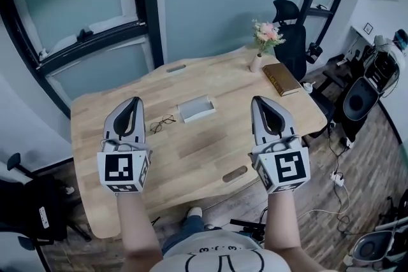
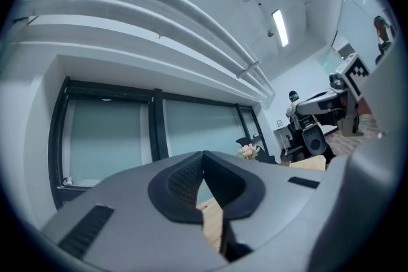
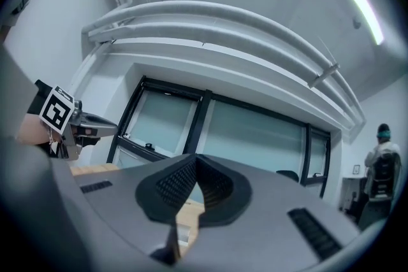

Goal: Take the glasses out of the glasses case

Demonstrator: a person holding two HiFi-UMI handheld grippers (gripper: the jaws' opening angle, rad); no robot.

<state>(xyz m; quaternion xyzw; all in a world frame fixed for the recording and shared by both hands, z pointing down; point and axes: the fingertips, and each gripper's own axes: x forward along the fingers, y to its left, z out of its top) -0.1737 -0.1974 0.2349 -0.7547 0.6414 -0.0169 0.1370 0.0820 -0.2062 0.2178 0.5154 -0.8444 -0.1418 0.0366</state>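
The table [image 1: 204, 159] is pale wood with visible grain. The glasses case [image 1: 196, 109] is light grey, the glasses [image 1: 163, 123] dark-rimmed. The book [image 1: 281, 78] is brown, the flowers [image 1: 268, 34] pink in a white vase [image 1: 255, 63]. The left gripper [image 1: 134, 100] and right gripper [image 1: 257, 100] are grey and black, with black-and-white square markers

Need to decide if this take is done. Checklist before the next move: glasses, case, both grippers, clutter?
1. Glasses out of the case: ok, they lie on the table just left of it in the head view.
2. Case lid open or shut: cannot tell.
3. Left gripper empty: ok, jaws together, nothing between.
4. Right gripper empty: ok, jaws together, nothing between.
5. Book and flower vase out of the way: ok, at the far right corner.
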